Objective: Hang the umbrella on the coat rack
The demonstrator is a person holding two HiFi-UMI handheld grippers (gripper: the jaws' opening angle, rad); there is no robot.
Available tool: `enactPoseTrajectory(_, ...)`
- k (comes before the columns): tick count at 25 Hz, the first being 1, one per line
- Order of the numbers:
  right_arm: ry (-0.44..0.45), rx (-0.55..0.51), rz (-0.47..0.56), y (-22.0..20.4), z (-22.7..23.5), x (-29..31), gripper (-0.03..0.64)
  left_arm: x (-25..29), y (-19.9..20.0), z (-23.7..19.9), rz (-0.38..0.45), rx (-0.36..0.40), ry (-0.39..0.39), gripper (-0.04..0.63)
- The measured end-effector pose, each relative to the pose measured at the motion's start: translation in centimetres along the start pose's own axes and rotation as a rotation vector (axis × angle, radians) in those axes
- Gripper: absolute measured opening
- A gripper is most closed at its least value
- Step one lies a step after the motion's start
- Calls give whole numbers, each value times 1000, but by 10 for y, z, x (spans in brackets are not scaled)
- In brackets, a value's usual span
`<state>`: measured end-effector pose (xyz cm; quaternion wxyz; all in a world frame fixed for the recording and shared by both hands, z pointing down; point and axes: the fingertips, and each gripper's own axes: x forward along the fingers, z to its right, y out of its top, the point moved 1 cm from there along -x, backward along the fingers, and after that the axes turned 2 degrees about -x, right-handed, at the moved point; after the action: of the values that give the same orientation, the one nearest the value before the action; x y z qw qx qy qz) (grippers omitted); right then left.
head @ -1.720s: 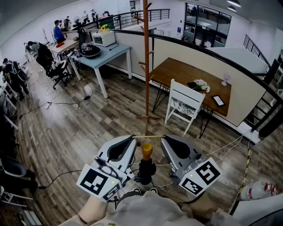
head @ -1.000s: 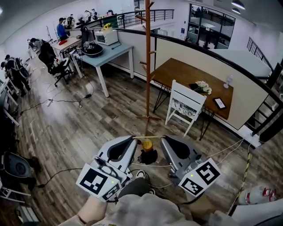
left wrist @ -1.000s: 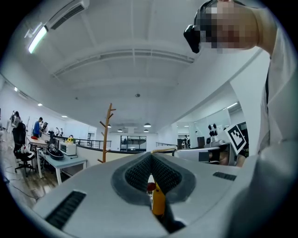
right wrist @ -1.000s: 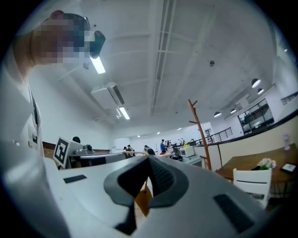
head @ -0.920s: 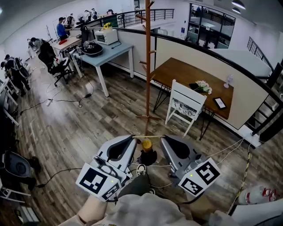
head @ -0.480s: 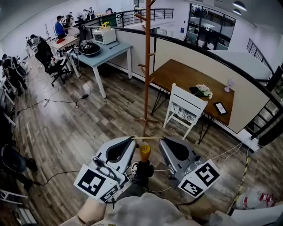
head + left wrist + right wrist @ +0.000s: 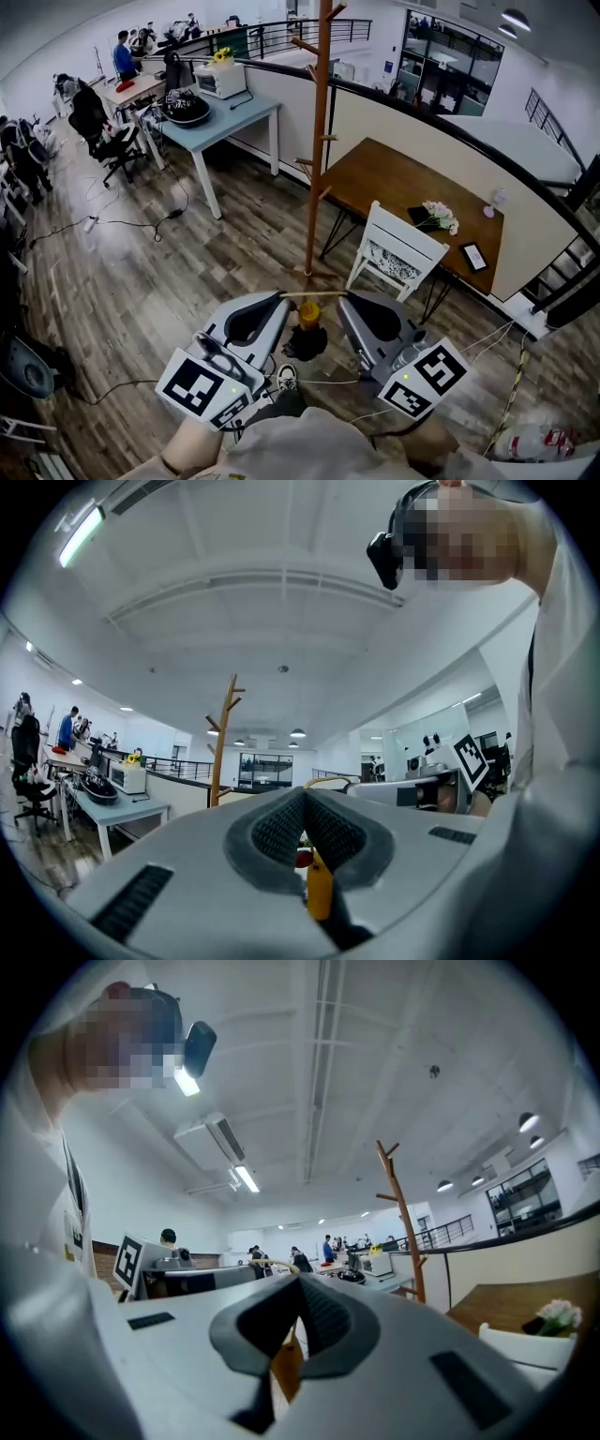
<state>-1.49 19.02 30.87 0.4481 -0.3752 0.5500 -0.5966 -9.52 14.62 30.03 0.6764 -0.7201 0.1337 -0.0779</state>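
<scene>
In the head view the left gripper (image 7: pixel 279 294) and right gripper (image 7: pixel 344 295) stretch a thin tan loop strap (image 7: pixel 312 292) between them, with the small black folded umbrella (image 7: pixel 305 342) dangling beneath, short of the tall wooden coat rack (image 7: pixel 319 141); the left gripper view, then the right gripper view, show jaws clamped on that strap, probably the best hold for a light, swinging load.

Long white ceiling strip lamps (image 7: pixel 80 536) give bright, even light; fisheye edges bend, corners go black, the near grey left gripper (image 7: pixel 306 797) blurs.
</scene>
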Motion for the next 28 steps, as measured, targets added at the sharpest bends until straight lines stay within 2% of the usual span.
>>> enactPoseTrajectory(4, -16, -15, 16, 12, 33, 44, 3, 33, 10, -42, 16, 14, -48, 2)
enactPoseTrajectory(15, -25, -35, 81, 41, 100, 154, 3, 109, 39, -159, 35, 52, -82, 2)
enactPoseTrajectory(23, 10, -75, 118, 75, 122, 198, 3, 139, 73, -202, 71, 65, -131, 2)
enactPoseTrajectory(28, 58, -98, 145, 93, 133, 214, 3, 157, 91, -220, 99, 84, -128, 2)
